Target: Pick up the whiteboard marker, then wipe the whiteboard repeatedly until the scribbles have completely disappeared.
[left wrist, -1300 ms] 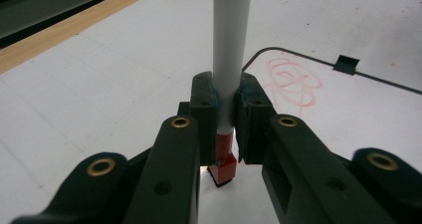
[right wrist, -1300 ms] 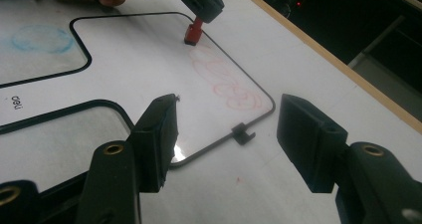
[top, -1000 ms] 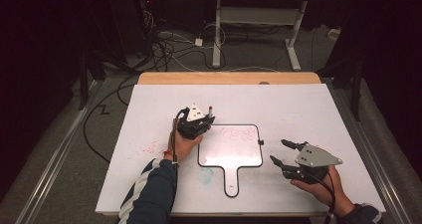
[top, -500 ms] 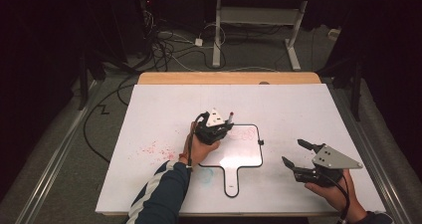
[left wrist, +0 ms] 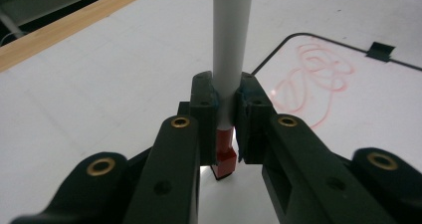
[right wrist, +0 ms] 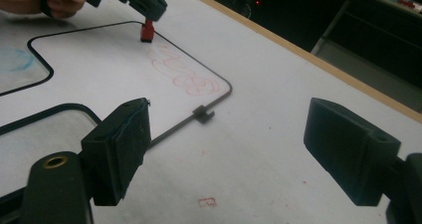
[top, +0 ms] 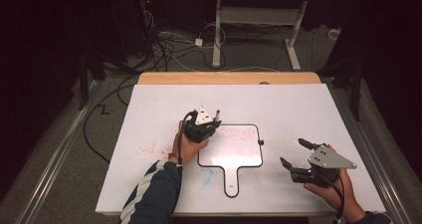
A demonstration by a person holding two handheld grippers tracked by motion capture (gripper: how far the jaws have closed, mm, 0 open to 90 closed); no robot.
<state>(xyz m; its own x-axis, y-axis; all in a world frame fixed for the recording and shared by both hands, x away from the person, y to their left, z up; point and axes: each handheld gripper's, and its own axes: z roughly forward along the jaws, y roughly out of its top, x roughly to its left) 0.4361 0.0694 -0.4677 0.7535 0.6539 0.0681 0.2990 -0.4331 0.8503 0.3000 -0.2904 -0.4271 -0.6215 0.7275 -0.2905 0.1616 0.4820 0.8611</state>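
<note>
Marker [left wrist: 232,50] clamped upright in left hand-held gripper [top: 201,127], tip on whiteboard [top: 231,157].

Paddle board [top: 231,154] on table [top: 308,109], between grippers

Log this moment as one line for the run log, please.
left gripper: shut on red marker, tip at small whiteboard | right gripper: fingers just opened, empty, beside board | red scribble on board
</note>
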